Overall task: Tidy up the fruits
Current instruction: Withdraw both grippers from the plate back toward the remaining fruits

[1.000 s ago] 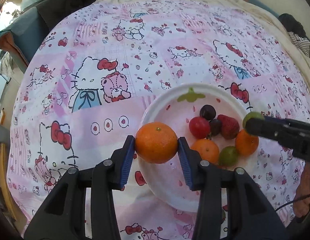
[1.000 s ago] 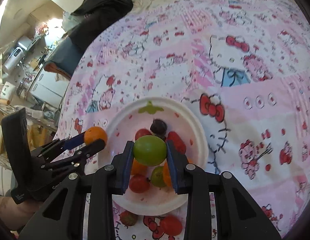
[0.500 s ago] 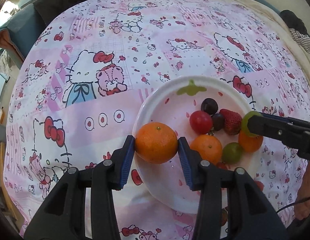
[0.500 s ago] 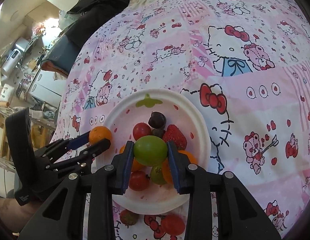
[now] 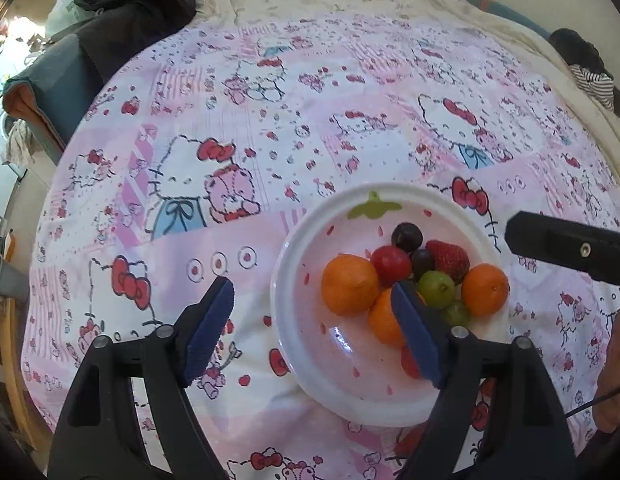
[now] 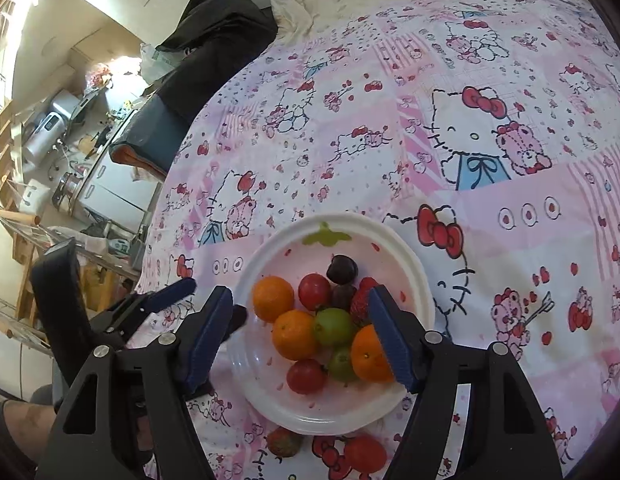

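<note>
Fruit: oranges (image 5: 350, 290), green grapes (image 6: 333, 326), red & dark berries, piled on white plate (image 5: 285, 320).
Left gripper (image 5: 314, 328): jaws apart, empty.
Right gripper (image 6: 299, 334): jaws apart, empty.

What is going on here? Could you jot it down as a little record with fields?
Setting: pink cartoon-cat tablecloth
Container: white plate
On plate: three oranges, two green fruits, two red round fruits, two dark grapes, one strawberry
Off plate: strawberry and red fruit on the cloth, near the plate's near rim
Left gripper: open, empty
Right gripper: open, empty, over the plate
</note>
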